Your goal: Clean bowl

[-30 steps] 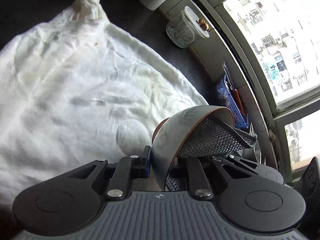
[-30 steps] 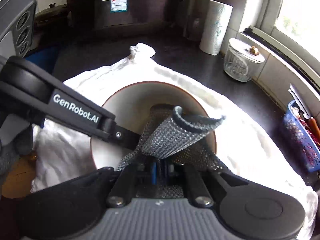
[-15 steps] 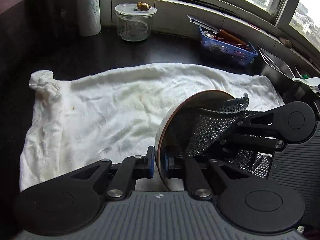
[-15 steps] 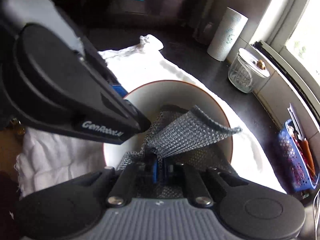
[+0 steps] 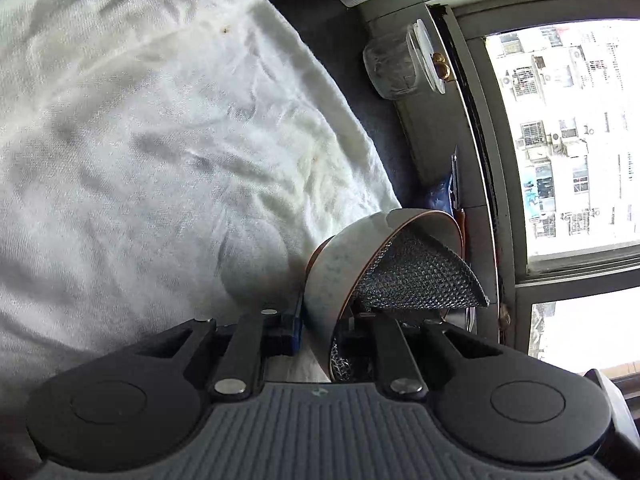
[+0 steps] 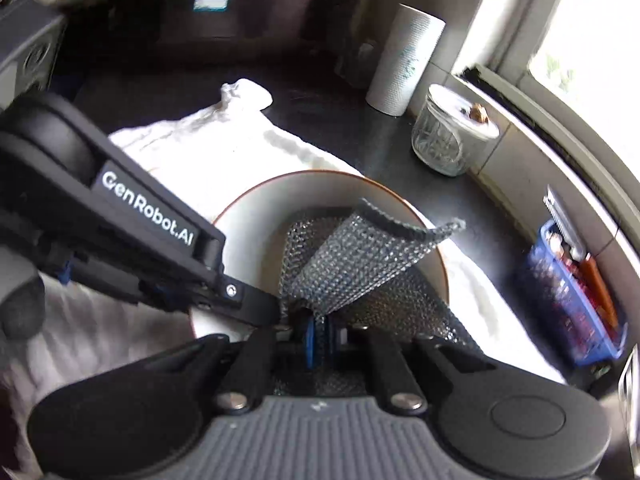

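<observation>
Left gripper (image 5: 316, 332) swung windowward; jaws opening astride bowl (image 5: 340, 264) rim.

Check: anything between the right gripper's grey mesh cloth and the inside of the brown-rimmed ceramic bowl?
Nothing visible. The right gripper pinches the grey mesh scrubbing cloth, which already lies inside the brown-rimmed ceramic bowl. The left gripper, jaws opening, straddles the bowl's near rim, beside the cloth, not blocking it.

right gripper (image 6: 320, 330) pinching mesh cloth (image 6: 352, 264) | inside bowl (image 6: 256, 220)
</observation>
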`<state>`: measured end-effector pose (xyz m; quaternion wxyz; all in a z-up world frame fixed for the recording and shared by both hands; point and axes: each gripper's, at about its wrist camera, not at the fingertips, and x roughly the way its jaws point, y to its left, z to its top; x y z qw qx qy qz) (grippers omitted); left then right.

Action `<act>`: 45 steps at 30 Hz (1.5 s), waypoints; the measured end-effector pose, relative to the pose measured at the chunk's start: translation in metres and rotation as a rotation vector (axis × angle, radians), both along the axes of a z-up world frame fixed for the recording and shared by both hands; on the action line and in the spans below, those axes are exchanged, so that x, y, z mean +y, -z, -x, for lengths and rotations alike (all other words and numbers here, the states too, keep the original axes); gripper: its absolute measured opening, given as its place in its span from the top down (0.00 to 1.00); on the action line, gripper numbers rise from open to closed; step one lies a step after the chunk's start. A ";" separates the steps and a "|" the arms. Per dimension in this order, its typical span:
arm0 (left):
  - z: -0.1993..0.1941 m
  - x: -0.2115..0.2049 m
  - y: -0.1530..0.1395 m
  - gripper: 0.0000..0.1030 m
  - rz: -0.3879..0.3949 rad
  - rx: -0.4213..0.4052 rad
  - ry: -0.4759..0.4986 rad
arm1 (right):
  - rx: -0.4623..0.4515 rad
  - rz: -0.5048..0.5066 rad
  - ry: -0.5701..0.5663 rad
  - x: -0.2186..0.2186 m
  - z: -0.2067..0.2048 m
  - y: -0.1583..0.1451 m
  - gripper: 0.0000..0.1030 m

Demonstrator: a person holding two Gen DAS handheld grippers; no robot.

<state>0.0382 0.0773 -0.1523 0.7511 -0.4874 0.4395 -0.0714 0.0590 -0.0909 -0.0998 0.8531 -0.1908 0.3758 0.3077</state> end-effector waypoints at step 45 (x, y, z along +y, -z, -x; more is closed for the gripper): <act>0.005 -0.046 -0.066 0.91 -0.908 -0.255 0.409 | -0.236 0.229 -0.176 0.017 0.037 0.013 0.95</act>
